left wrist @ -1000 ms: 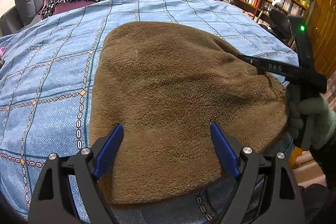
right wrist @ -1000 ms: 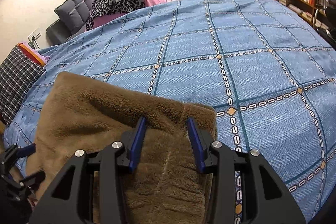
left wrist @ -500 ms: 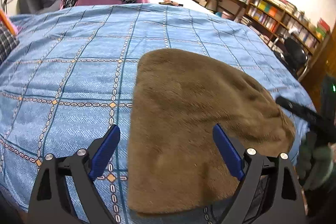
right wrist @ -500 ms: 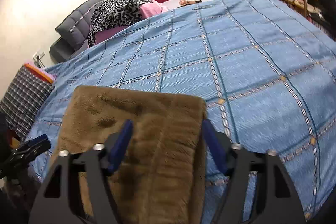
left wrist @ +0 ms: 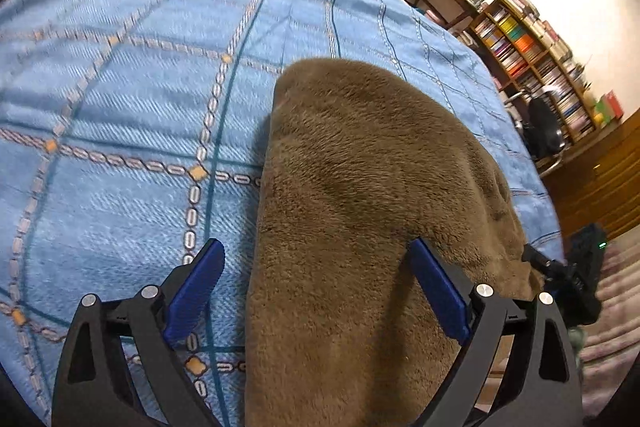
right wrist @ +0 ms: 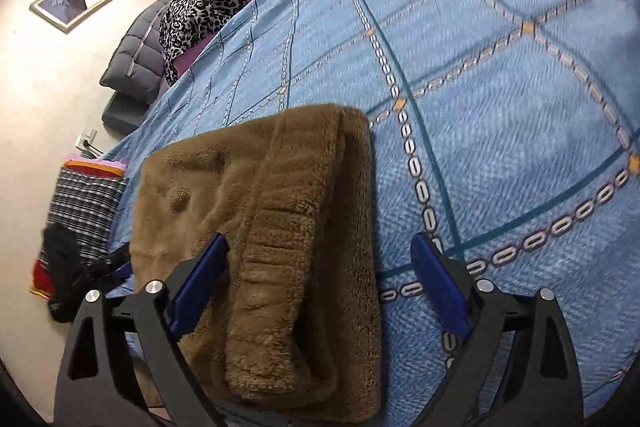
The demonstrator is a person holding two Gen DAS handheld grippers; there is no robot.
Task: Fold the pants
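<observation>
Folded brown fleece pants (left wrist: 360, 227) lie on a blue checked bedspread (left wrist: 120, 87), lower centre of both views. The left tool (left wrist: 316, 291) and right tool (right wrist: 320, 279) gape wide, holding nothing.

The blue checked bedspread (right wrist: 500, 99) lies bare and flat over most of the bed, so a gripper could pass freely across its wide middle and far side. The folded brown pants (right wrist: 280, 227) form a low mound at the near edge, the only bulk there. At the head end a leopard-print cloth (right wrist: 200, 7) is piled on a dark cushion (right wrist: 136, 67). Off the bed's side stand a bookshelf (left wrist: 532, 67) and a dark chair (left wrist: 542, 127) (both well apart from the pants).
</observation>
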